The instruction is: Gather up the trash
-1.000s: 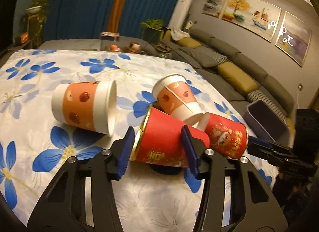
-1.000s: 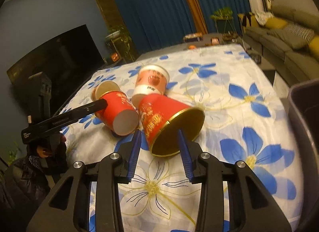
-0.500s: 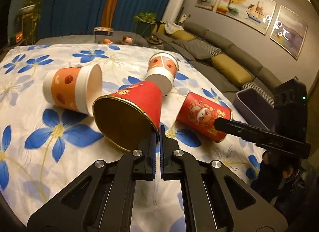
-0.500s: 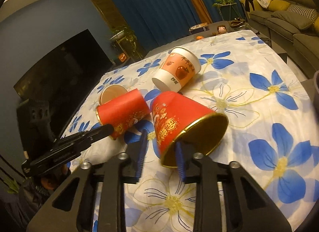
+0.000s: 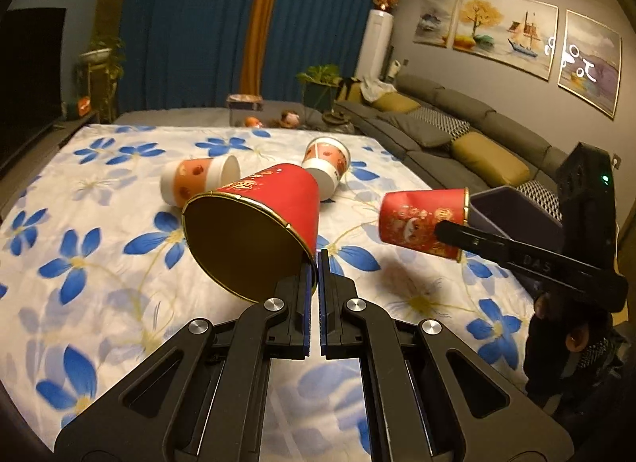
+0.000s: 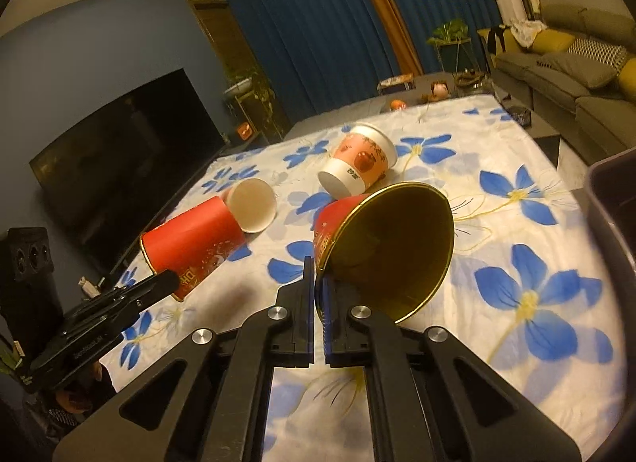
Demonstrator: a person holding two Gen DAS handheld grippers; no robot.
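Each hand-held gripper, left [image 5: 319,259] and right [image 6: 318,267], has just pinched a red cup's rim and lifted it, ready for the bin [image 5: 512,211].

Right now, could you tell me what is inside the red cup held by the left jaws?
The red cup shows a bare gold lining and looks empty. Its near rim is pinched in the left gripper, whose jaws hide a sliver of the wall there.
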